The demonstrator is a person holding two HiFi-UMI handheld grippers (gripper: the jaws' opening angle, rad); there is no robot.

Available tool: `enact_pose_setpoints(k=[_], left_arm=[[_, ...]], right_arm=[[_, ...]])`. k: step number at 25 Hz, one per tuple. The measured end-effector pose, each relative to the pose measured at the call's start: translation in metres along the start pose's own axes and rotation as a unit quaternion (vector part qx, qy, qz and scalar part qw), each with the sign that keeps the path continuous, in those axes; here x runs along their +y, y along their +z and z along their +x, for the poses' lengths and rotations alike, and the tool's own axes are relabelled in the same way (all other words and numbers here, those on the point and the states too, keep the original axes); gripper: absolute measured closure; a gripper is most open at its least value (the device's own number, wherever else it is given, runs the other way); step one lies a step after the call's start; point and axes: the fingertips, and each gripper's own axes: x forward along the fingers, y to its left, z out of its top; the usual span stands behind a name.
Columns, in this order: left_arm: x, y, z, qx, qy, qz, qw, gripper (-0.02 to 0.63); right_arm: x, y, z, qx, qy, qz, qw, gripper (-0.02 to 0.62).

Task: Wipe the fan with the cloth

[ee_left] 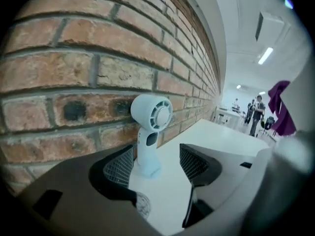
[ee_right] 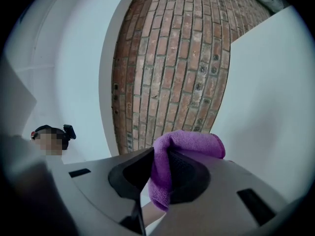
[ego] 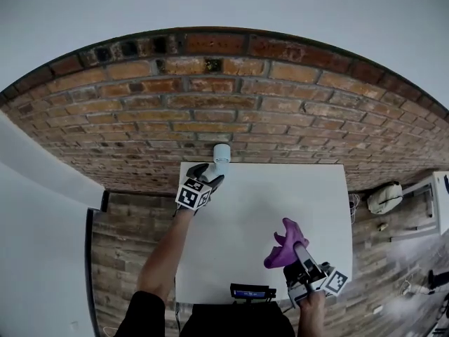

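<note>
A small white handheld fan (ego: pixel 222 153) stands upright at the far edge of the white table (ego: pixel 259 209), close to the brick wall. My left gripper (ego: pixel 205 176) is right in front of it with its jaws open. In the left gripper view the fan (ee_left: pixel 150 127) rises just beyond the left gripper (ee_left: pixel 155 167), its base close to the left pad, and no pad presses on it. Near the table's front right, my right gripper (ego: pixel 300 257) is shut on a purple cloth (ego: pixel 284 244). The cloth (ee_right: pixel 189 146) bulges out of the right gripper (ee_right: pixel 160 170) and drapes over one jaw.
The brick wall (ego: pixel 210 111) runs right behind the fan. A dark device (ego: pixel 252 293) sits at the table's front edge. A white bag (ego: pixel 386 197) lies on the wooden floor to the right. People (ee_left: pixel 257 113) stand far off in the room.
</note>
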Motion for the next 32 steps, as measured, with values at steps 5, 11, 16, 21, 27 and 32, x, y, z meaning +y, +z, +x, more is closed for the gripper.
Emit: enact_pose_setpoints(k=[5, 11, 16, 21, 27, 32], left_arm=[[0.015, 0.004, 0.051, 0.014, 0.015, 0.059, 0.9980, 0.311], [0.017, 0.011, 0.057, -0.010, 0.023, 0.045, 0.9987, 0.402], [-0.012, 0.015, 0.047, -0.017, 0.008, 0.014, 0.9997, 0.405], [-0.083, 0.006, 0.011, -0.025, -0.023, -0.011, 0.9994, 0.405], [-0.188, -0.037, -0.039, -0.010, -0.085, 0.011, 0.9962, 0.405], [-0.240, -0.083, -0.069, 0.023, -0.103, 0.036, 0.9937, 0.405]], right_arm=[[-0.017, 0.033, 0.004, 0.014, -0.004, -0.001, 1.000, 0.531], [-0.047, 0.060, -0.005, 0.010, -0.004, 0.020, 1.000, 0.531], [-0.063, 0.069, -0.001, 0.020, 0.009, 0.034, 0.999, 0.531], [-0.059, 0.073, 0.004, 0.019, 0.029, 0.035, 0.999, 0.531], [-0.026, 0.056, -0.014, -0.001, 0.037, 0.009, 0.999, 0.531], [0.001, 0.015, -0.049, -0.019, 0.016, -0.006, 1.000, 0.531]])
